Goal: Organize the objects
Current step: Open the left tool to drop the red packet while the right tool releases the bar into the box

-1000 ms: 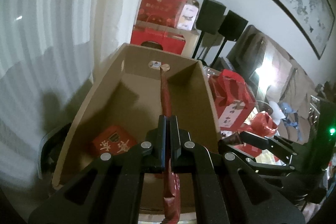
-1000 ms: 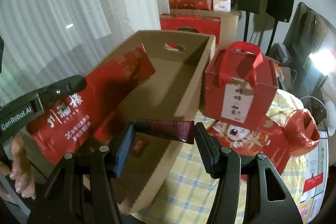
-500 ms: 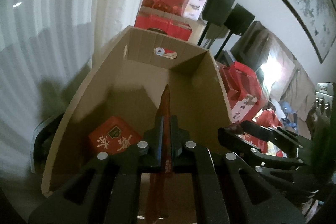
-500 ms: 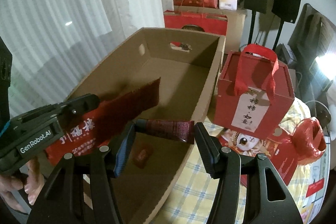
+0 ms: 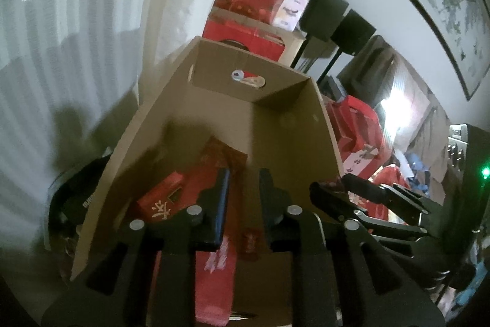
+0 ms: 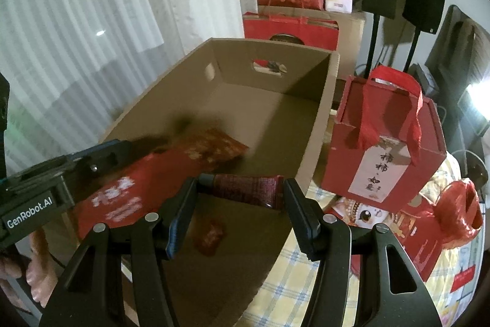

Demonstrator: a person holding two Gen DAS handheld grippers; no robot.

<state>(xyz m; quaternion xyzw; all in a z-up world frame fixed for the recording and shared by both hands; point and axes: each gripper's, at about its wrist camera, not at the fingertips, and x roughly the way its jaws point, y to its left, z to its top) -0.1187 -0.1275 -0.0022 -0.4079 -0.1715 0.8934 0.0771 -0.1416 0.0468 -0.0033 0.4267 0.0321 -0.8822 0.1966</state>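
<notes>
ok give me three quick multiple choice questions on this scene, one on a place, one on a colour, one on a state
1. Where is the flat red packet?
A. inside the cardboard box
B. on the checked cloth
C. on a speaker stand

2. What colour is the handled gift box beside the cardboard box?
A. blue
B. red
C. green

3. What is the right gripper doing?
A. hanging empty
B. holding a cup
C. holding a dark red tube by its ends

Answers: 1 A, it lies over the box floor. 2 B, red walls and handle. 3 C, the tube spans its jaws.
</notes>
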